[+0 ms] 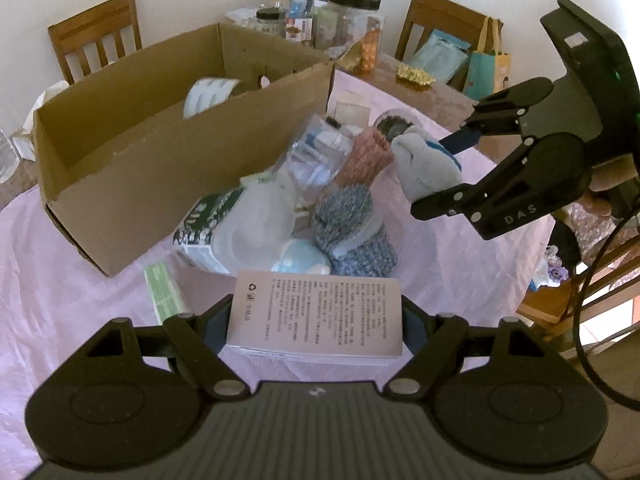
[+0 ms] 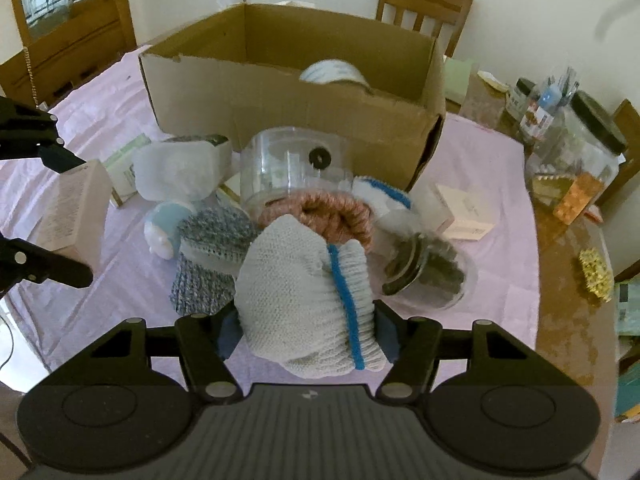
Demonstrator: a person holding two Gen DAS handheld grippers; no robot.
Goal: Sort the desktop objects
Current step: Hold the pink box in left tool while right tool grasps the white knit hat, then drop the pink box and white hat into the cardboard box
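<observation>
Standing open on tablecloth: carton, tape roll inside. Left gripper clamped on box; right gripper squeezed sock, seemingly lifted just off pile.

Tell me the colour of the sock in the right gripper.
Light grey sock with a blue stripe; right wrist view.

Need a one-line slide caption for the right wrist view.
Right gripper clamps a rolled grey sock above the pile, cardboard box behind it.
</observation>
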